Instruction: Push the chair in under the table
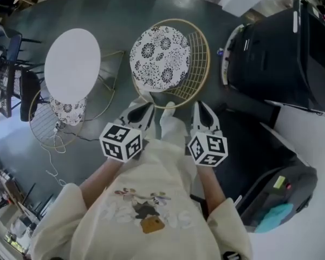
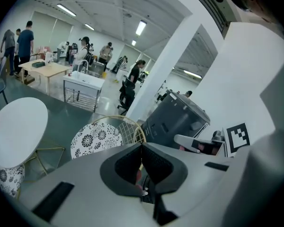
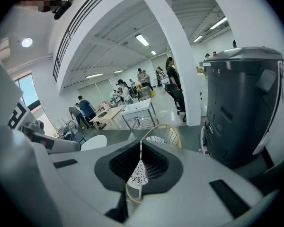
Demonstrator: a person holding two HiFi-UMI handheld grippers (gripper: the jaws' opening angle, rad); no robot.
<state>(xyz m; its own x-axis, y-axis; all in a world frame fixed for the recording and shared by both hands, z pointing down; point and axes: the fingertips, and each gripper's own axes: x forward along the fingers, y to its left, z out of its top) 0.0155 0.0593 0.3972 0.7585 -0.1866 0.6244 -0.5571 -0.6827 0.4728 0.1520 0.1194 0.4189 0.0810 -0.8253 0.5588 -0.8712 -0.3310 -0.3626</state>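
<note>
Gold wire chair (image 1: 161, 58) with floral cushion, sitting out on the dark floor (image 1: 119, 15) just right of the round white table (image 1: 72, 64), not tucked under yet. Left gripper (image 1: 145, 110) and right gripper (image 1: 202, 109) parked at its near rim, contact hard to call. Both pressed together, pinching nothing. Second floral chair (image 1: 65, 112) tucked under the table. Big dark bin (image 1: 281, 53) off right.

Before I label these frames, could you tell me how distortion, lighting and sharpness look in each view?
Head view: strong fisheye curving, even light, the chair sharp. Left gripper view: black vignetted corners, a bright ceiling light. Right gripper view: same fisheye bend, white column brightly lit.
</note>
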